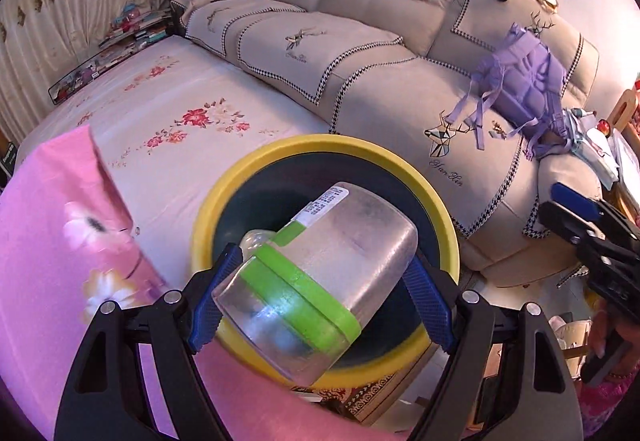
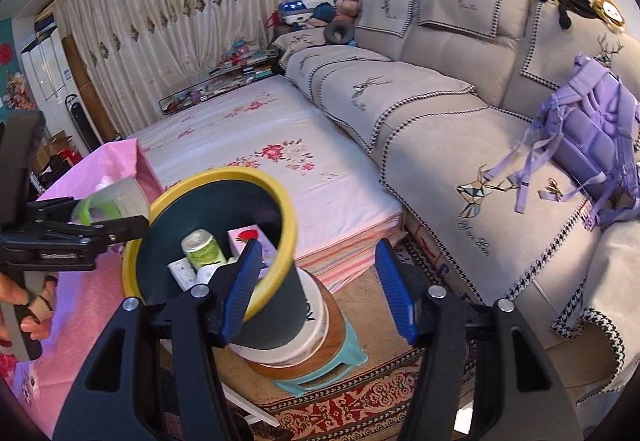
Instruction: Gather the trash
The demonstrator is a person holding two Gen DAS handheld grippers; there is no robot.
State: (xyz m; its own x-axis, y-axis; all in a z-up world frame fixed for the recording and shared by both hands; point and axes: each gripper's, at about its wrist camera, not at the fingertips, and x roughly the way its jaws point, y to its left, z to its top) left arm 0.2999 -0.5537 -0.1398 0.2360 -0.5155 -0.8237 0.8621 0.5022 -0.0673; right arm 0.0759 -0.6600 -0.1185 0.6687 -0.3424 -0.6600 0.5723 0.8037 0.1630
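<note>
In the right wrist view, a hand (image 2: 24,305) at the far left edge grips the handle of the left gripper (image 2: 116,219), whose jaws are clamped on a clear plastic container (image 2: 116,201) with a green band, held just beside the yellow rim of the trash bin (image 2: 224,177), above the pink floral cloth (image 2: 92,169). The left wrist view shows the same grip close up: the left gripper (image 1: 316,277) has its blue pads (image 1: 208,305) pressed on both sides of the clear plastic container (image 1: 316,273), which lies tilted with its white label uppermost, directly over the dark mouth of the trash bin (image 1: 304,147).

The bin is dark green inside with a yellow rim and stands on a white bucket (image 2: 296,345), which rests on a teal stool (image 2: 332,365) on the patterned rug (image 2: 360,413). Inside it lie a green drink can (image 2: 202,247), a white and pink carton (image 2: 248,237) and other white packaging.

The right gripper (image 2: 318,285) hangs beside the bin with its jaws open and nothing between them; its left pad overlaps the bin's rim in the picture, though whether they touch I cannot tell.

Behind the bin is a bed (image 2: 280,145) with a flowered sheet, then a grey sofa (image 2: 460,113), and at far right a purple backpack (image 2: 592,133) on the sofa seat.
</note>
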